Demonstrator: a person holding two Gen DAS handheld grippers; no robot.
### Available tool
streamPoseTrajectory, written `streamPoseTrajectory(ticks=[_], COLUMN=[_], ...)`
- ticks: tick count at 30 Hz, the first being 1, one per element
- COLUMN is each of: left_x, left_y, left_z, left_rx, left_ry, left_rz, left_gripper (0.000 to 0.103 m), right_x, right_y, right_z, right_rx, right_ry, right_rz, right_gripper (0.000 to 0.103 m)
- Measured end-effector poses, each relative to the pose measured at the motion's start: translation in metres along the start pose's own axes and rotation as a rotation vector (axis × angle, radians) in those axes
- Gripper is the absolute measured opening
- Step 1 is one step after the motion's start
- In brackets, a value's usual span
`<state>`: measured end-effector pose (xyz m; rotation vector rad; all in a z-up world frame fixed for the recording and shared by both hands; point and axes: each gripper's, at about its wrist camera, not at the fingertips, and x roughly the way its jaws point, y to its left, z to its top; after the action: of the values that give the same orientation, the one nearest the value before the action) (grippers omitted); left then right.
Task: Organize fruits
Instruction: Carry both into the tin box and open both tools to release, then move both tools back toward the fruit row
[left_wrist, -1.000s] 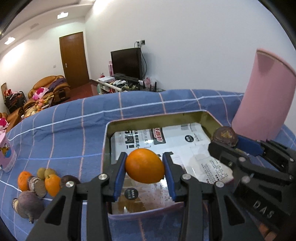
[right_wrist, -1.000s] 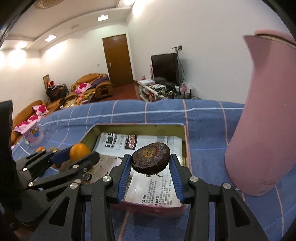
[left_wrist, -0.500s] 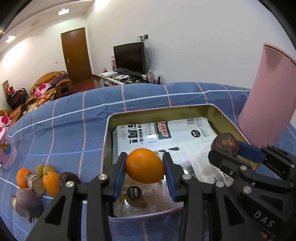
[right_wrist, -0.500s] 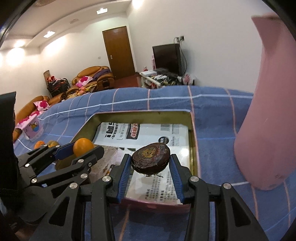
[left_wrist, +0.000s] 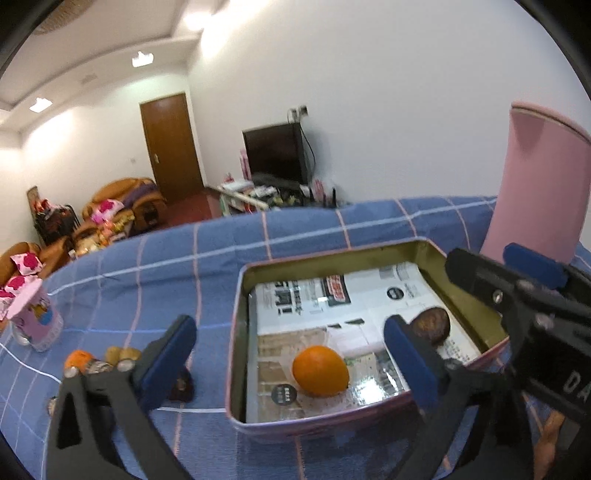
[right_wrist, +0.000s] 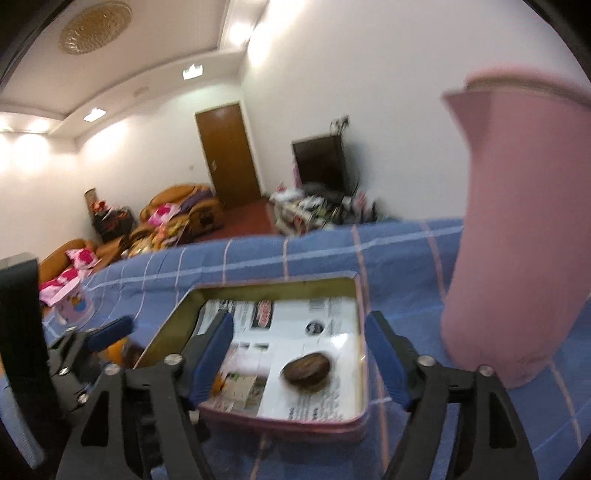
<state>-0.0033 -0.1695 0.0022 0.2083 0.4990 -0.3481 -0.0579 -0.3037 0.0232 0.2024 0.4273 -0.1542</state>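
Left gripper (left_wrist: 291, 354), black w/ blue pads, is spread wide and its jaws are opening rn, nothing pinched. Between the 2 fingers you can see the round orange fruit (left_wrist: 320, 370) lying on the printed paper lining of the shallow rectangular metal tin (left_wrist: 236, 302), near the tin's front wall, not touching either pad.

Right gripper (right_wrist: 300, 352), same black/blue build, also has its jaws opening and holds nothing. Dark brown wrinkly round fruit (right_wrist: 306, 370) sits on the paper in the tin btw its fingers, toward the tin's right side, clear of both pads. In the left wrist view that same brown fruit is partly hidden behind the left gripper's right blue pad (left_wrist: 406, 354), and it's apart from the orange.

Tin sits on a blue plaid cloth w/ pink and white lines (left_wrist: 147, 273). Tall pink cylindrical container (left_wrist: 535, 184) stands just beside the tin's far right corner. Left of the tin, on the cloth, there's a small cluster of loose fruit (left_wrist: 96, 360), mostly blocked by the left finger, so can't tell exactly what each one is. Small pink printed carton (left_wrist: 35, 317) stands further left.
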Motion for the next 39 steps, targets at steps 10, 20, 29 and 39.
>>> streamPoseTrajectory(ticks=[10, 20, 29, 39], left_x=[-0.013, -0.024, -0.032, -0.038], left_y=[0.009, 0.031, 0.053, 0.089], left_z=[-0.004, -0.015, -0.025, -0.034], left_rx=[-0.011, -0.038, -0.054, -0.075], left_ry=[-0.037, -0.021, -0.005, 0.001], left_rz=[0.015, 0.040, 0.069, 0.100], left_gripper=[0.103, 0.103, 0.103, 0.103], right_x=[-0.008, -0.014, -0.023, -0.021], right_y=[0.007, 0.016, 0.035, 0.073], right_z=[-0.003, -0.007, -0.018, -0.028], right_rx=[-0.064, -0.055, -0.001, -0.007], right_ry=[-0.101, -0.084, -0.054, -0.024], right_rz=[-0.115, -0.123, -0.081, -0.020], right_gripper=[0.078, 0.078, 0.078, 0.078])
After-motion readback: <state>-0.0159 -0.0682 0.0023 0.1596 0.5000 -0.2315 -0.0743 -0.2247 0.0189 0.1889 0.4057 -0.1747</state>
